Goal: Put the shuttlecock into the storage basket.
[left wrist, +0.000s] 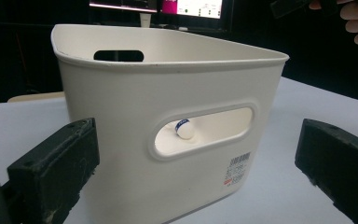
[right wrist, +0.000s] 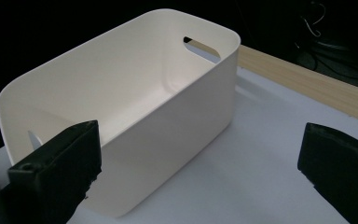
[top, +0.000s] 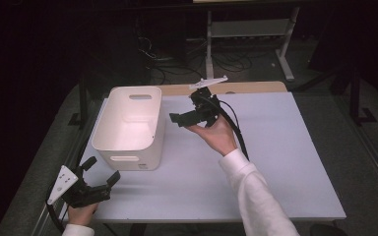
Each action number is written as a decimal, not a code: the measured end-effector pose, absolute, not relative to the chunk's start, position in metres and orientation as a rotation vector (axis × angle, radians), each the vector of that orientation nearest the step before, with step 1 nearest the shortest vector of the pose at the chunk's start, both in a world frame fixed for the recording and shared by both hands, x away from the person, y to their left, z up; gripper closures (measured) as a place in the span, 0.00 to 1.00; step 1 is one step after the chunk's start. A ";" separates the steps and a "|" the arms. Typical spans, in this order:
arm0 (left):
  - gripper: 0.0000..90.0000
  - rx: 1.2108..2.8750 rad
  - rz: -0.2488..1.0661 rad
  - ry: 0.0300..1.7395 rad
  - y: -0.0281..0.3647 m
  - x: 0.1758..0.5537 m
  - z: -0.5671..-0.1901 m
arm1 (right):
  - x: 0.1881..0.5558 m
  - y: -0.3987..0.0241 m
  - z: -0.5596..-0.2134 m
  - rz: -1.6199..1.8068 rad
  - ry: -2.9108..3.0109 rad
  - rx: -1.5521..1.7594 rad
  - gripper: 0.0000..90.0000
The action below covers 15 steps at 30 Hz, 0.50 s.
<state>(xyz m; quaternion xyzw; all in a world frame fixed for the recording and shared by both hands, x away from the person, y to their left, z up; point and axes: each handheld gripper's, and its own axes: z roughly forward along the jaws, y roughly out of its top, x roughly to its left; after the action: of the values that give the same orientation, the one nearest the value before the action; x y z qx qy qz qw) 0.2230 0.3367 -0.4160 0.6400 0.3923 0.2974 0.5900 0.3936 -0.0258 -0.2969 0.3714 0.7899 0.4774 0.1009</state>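
A white plastic bin (top: 128, 125) with slot handles stands on the left part of the table. My left gripper (top: 102, 169) rests at the near left corner, open, its jaws pointing at the bin's near end wall (left wrist: 168, 116). Through that wall's handle slot a small white object with a blue mark (left wrist: 184, 128) shows inside the bin. My right gripper (top: 183, 110) is held above the table just right of the bin, open and empty, aimed at the bin's long side (right wrist: 168, 135). The bin's inside looks bare from that side.
The white tabletop (top: 275, 162) stretches to the right of the bin, with a wooden strip (top: 256, 87) along its far edge. A barcode label (left wrist: 237, 169) sits low on the bin's near wall. Beyond the table stand a desk frame (top: 248, 29) and floor cables.
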 end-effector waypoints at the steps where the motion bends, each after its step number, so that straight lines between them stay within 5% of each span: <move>1: 0.00 1.490 0.692 0.915 0.337 0.223 -0.416 | 0.394 -0.028 -0.297 1.415 2.330 1.097 0.00; 15: 0.00 1.494 0.698 0.919 0.337 0.224 -0.416 | 0.393 -0.069 -0.301 1.456 2.282 1.163 0.00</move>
<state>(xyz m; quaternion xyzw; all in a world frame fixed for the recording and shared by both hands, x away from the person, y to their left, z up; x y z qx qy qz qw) 0.2238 0.3367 -0.4161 0.6409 0.3941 0.2996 0.5867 0.3930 -0.0695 -0.3010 0.3927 0.7709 0.4920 0.0974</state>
